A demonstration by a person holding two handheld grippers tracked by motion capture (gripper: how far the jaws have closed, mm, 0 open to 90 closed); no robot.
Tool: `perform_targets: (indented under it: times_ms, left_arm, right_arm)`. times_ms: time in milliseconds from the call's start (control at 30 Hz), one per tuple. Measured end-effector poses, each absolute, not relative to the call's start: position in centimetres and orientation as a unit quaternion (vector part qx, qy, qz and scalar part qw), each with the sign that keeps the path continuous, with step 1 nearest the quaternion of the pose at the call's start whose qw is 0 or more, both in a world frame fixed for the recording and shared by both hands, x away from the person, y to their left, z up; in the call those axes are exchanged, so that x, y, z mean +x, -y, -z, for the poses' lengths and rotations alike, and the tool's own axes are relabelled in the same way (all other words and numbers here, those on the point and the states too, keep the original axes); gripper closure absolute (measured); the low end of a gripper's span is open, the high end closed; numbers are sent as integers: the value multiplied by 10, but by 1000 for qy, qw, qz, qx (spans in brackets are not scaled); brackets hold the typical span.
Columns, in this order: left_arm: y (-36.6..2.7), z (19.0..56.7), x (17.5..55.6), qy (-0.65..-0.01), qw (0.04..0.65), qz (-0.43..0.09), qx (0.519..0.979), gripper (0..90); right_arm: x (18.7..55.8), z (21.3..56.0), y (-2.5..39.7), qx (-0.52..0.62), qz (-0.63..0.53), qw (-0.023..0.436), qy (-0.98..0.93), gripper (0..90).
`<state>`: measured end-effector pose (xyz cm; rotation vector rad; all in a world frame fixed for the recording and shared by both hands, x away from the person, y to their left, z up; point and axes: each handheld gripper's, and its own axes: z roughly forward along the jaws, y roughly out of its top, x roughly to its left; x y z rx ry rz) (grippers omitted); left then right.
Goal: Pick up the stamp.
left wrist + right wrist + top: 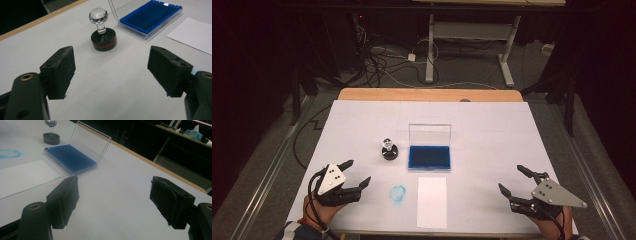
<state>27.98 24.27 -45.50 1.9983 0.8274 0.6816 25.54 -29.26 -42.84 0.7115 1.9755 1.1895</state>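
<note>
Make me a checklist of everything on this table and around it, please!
Surface: white sheet over a wooden table, with a blue ink smudge.
Job's things: stamp with a clear knob, upright; open blue ink pad; blank paper.
Clutter: nothing seen.
Grippers: left gripper and right gripper, both open and holding nothing.
Cables: loose wires on the floor beyond.
Surroundings: dark room, desk legs behind.

Dim room, grey floor point(272, 150), tangled cables point(377, 62), white desk legs point(430, 50)
</note>
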Motion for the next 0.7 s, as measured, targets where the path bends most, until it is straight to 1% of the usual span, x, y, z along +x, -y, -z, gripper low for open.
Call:
perform_targets:
  times_ms: [400,467,567,700]
  left_arm:
    - [-243,462,282,-329,399,-267,813,219]
    - [-244,461,282,-329,397,-269,813,220]
    - [-244,460,280,-325,378,-280,820,222]
    - [-246,458,282,-326,376,-269,825,222]
  right_arm:
    - [264,431,289,277,-456,348,-771,233]
    - [264,431,289,275,-455,348,-772,233]
    - [266,431,287,275,-453,347,-774,233]
    - [268,432,284,267,-451,343,-779,233]
